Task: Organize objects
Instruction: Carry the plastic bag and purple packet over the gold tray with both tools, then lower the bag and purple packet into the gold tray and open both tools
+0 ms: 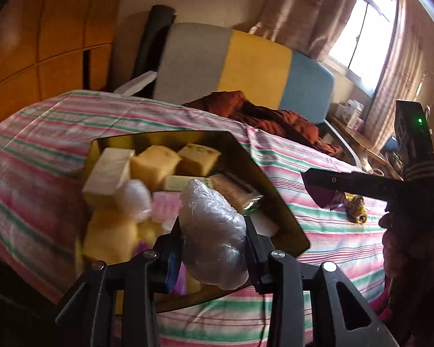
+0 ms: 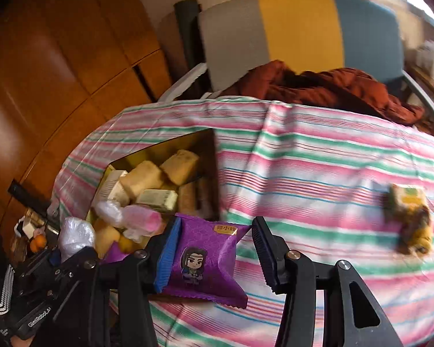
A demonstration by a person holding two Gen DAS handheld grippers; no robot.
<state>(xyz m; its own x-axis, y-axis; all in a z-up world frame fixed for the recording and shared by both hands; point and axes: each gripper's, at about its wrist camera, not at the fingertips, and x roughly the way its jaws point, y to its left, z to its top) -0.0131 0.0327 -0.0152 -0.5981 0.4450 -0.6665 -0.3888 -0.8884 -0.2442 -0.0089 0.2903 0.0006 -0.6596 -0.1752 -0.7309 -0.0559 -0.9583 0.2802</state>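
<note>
A gold box (image 1: 277,190) holding several wrapped snacks sits on the striped cloth (image 1: 43,133). Just above its near edge, my left gripper (image 1: 214,225) is shut on a clear plastic-wrapped item (image 1: 214,237). In the right wrist view that box (image 2: 211,156) lies to the left, and my right gripper (image 2: 214,222) is shut on a purple snack packet (image 2: 205,260) printed with a cartoon figure, beside the box's near right corner. The left gripper (image 2: 72,248) with its clear item (image 2: 75,235) shows at lower left. A yellow-brown packet (image 2: 408,219) lies alone on the cloth to the right.
A chair (image 2: 301,29) with a grey, yellow and blue back stands behind the table, with a rust-red garment (image 2: 332,86) on its seat. Wooden cabinet doors (image 2: 58,72) fill the left. A window (image 1: 361,29) and a cluttered side shelf (image 1: 350,115) are at the right.
</note>
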